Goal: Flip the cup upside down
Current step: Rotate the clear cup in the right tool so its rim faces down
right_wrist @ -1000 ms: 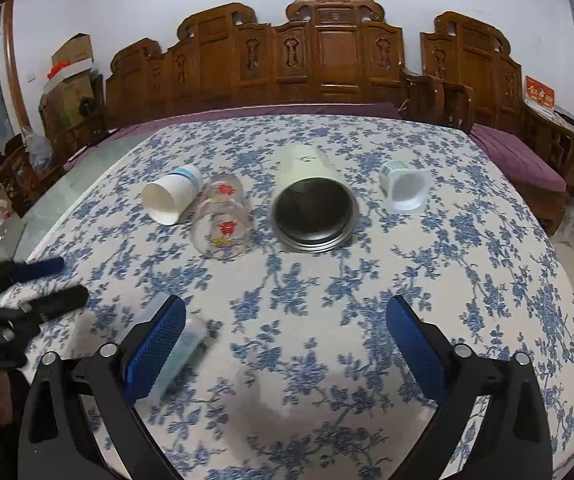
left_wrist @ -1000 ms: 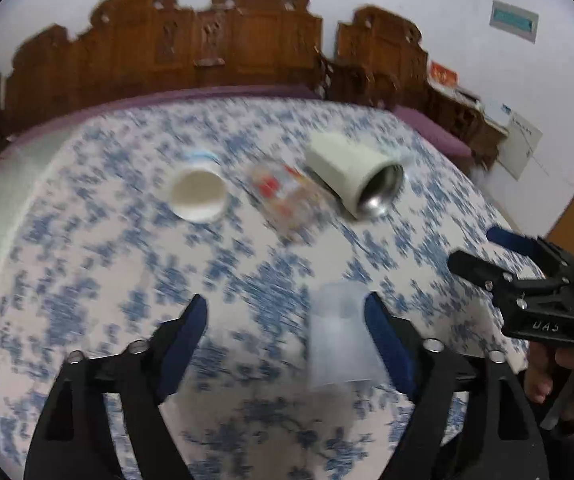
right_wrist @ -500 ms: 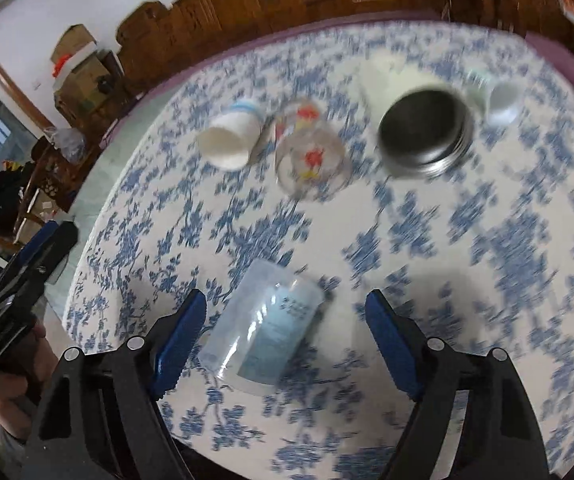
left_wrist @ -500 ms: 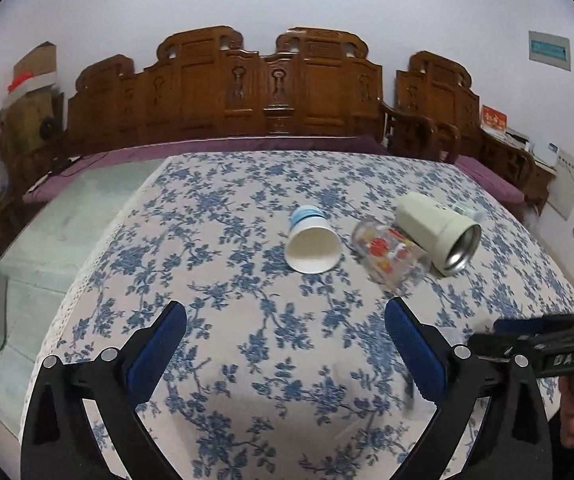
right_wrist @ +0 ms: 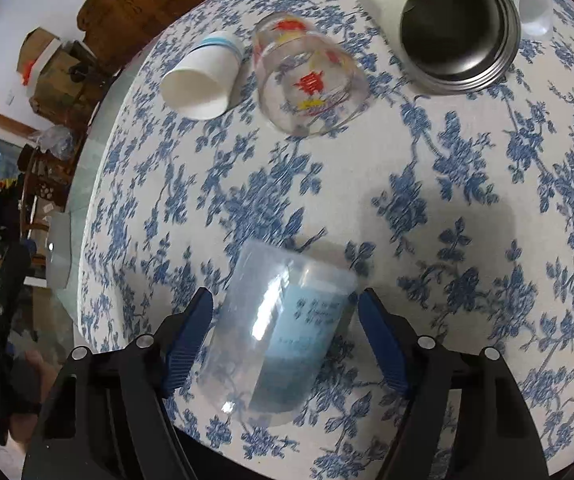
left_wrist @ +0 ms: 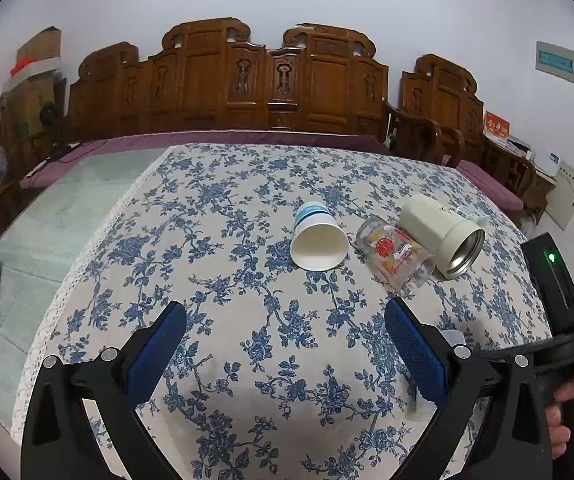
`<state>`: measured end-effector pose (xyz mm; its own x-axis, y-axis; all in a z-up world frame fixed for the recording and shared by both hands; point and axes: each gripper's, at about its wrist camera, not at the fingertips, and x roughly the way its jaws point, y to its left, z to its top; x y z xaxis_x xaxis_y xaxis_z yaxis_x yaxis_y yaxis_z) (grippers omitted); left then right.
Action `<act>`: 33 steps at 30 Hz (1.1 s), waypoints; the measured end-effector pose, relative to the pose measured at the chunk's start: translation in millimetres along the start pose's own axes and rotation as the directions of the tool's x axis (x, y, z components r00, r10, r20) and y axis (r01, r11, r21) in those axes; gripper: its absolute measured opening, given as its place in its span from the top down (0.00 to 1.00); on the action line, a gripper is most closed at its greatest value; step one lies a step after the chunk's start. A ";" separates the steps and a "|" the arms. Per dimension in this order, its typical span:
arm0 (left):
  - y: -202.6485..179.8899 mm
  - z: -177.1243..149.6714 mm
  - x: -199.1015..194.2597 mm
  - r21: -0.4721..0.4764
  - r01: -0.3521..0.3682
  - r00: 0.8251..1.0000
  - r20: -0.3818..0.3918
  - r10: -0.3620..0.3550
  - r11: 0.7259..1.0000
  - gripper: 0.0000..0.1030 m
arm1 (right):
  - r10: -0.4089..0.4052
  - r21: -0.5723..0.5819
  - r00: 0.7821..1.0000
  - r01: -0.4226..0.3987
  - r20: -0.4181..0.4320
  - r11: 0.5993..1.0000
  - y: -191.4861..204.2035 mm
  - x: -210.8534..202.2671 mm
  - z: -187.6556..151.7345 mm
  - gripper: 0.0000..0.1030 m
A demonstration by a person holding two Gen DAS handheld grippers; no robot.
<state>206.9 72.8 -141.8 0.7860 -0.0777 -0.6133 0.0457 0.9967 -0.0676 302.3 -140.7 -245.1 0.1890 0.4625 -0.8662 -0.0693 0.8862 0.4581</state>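
Observation:
A clear plastic cup with a pale blue label [right_wrist: 283,332] lies on its side on the blue-flowered tablecloth [right_wrist: 467,208], near the table's front edge. My right gripper [right_wrist: 287,336] is open, with one blue pad on each side of the cup; whether the pads touch it I cannot tell. In the left wrist view only a sliver of this cup [left_wrist: 453,338] shows behind the right finger. My left gripper [left_wrist: 285,356] is open and empty, held back above the cloth.
Further back lie a white paper cup with a blue band [left_wrist: 317,238] [right_wrist: 203,80], a glass with red print [left_wrist: 397,256] [right_wrist: 307,84], a cream steel-lined mug [left_wrist: 443,234] [right_wrist: 455,24] and a small white cup [right_wrist: 533,8]. Carved wooden chairs [left_wrist: 279,80] stand behind the table.
My right gripper has come down and forward over the lying plastic cup, so its fingers now straddle it. My left gripper has drawn back and levelled out.

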 end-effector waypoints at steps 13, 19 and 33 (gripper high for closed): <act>-2.6 0.4 0.6 -0.004 0.012 1.000 -0.006 -0.012 1.000 0.08 | -0.006 -0.143 0.978 0.036 0.207 0.989 4.8 -28.3 7.3 0.41; -7.1 -0.3 1.4 0.009 0.016 1.000 -0.008 -0.016 1.000 0.08 | -0.138 -0.335 0.867 0.326 0.480 0.884 35.7 -43.5 -4.0 0.42; -11.2 -2.1 0.3 0.017 0.013 1.000 -0.005 -0.013 1.000 0.08 | -0.203 -0.359 0.762 0.499 0.615 0.789 31.5 -32.5 -48.3 0.43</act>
<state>205.3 61.6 -142.9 0.7822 -0.0911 -0.6164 0.0667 0.9958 -0.0626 246.7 -126.5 -212.1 0.7601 0.1565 -0.6307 -0.3121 0.9392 -0.1430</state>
